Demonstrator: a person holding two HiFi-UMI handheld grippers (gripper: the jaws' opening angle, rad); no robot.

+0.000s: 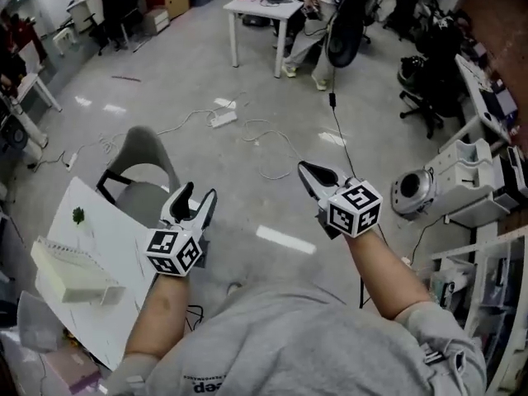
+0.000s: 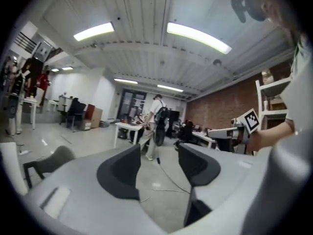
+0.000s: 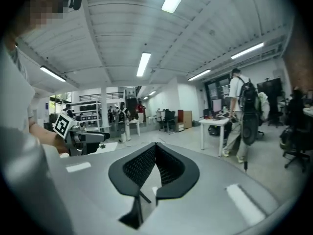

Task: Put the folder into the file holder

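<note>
Both grippers are raised in front of me over bare floor, neither one at the desk.

Left gripper (image 1: 200, 195): jaws apart with only floor showing between them, so it is empty; the left gripper view (image 2: 159, 155) confirms this.
Right gripper (image 1: 307, 170): jaws closed tip to tip on nothing, and the right gripper view (image 3: 155, 145) shows the same.

The white desk (image 1: 111, 242) lies low on my left. A pale boxy item (image 1: 70, 277) with a ridged top sits at its left edge, toward the near corner. I judge it to be the file holder, but I can't be sure. I can't pick out the folder as a separate thing. A small green object (image 1: 78, 215) sits near the desk's far corner.

A grey chair (image 1: 144, 151) stands just beyond the desk. Further out are cables and a power strip (image 1: 223, 119) on the floor.

Step in hand: approach, with nothing grasped yet.
Next move: turn left and down toward the desk, find the folder, and open the right jaws before reaching for it.
</note>
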